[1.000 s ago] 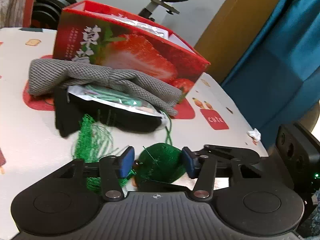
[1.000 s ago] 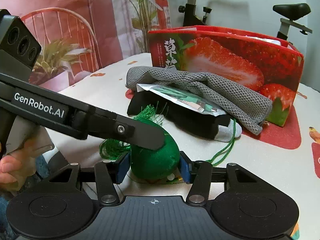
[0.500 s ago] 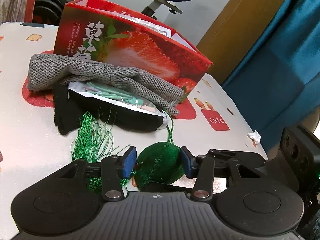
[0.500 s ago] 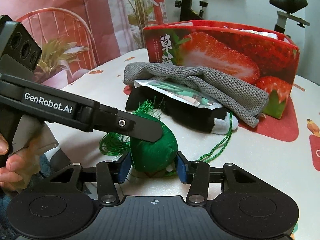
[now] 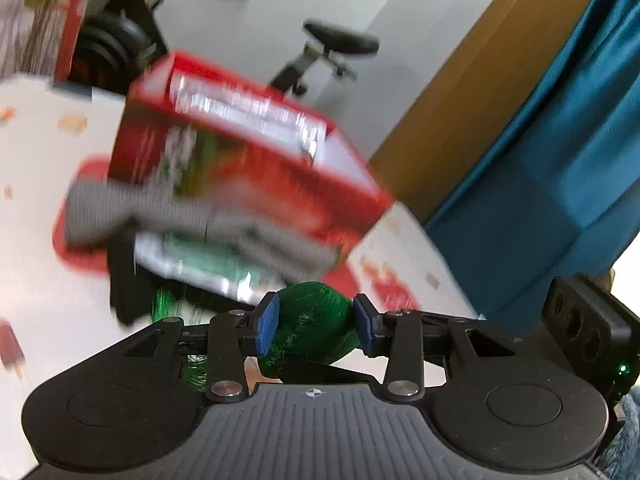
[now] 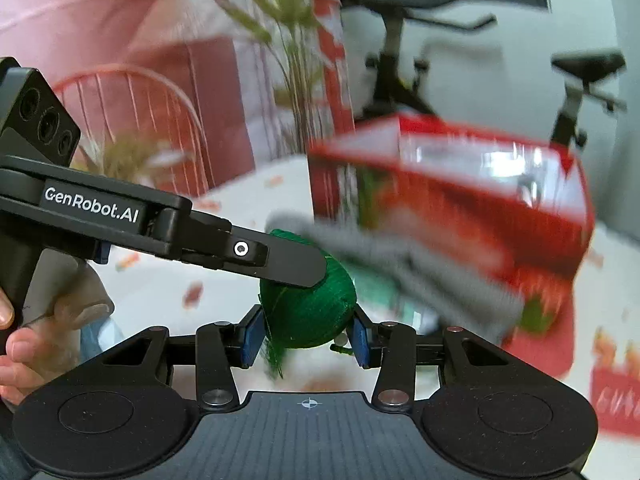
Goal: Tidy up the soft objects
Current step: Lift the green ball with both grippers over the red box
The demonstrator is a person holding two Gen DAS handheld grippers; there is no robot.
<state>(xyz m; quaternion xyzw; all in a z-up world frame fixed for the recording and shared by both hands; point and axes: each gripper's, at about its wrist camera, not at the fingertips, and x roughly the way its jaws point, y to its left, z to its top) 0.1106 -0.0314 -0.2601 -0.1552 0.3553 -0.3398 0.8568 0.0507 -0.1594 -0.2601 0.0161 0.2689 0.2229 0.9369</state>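
A green stuffed pouch [image 5: 310, 322] with a tassel and cord sits between the blue pads of both grippers. My left gripper [image 5: 314, 324] is shut on it. My right gripper [image 6: 306, 330] is shut on it too, and the pouch [image 6: 308, 312] is lifted off the table. The left gripper's finger [image 6: 280, 260] crosses over the pouch in the right wrist view. Behind stands the red strawberry box [image 5: 256, 168], open at the top, also in the right wrist view [image 6: 472, 200]. A grey knitted cloth [image 5: 192, 216] lies in front of it over a foil packet [image 5: 200, 268] and a black sock [image 5: 124, 276].
The table has a white cloth with red prints [image 5: 40, 300]. An exercise bike [image 6: 580, 92] stands behind the table. A blue curtain [image 5: 560, 140] hangs at the right. A pink chair [image 6: 132, 112] and a plant [image 6: 288, 60] are at the left.
Both grippers have risen with the green pouch held between them; the tassel has left the table. The views now look down into the top of the red box and are motion blurred.
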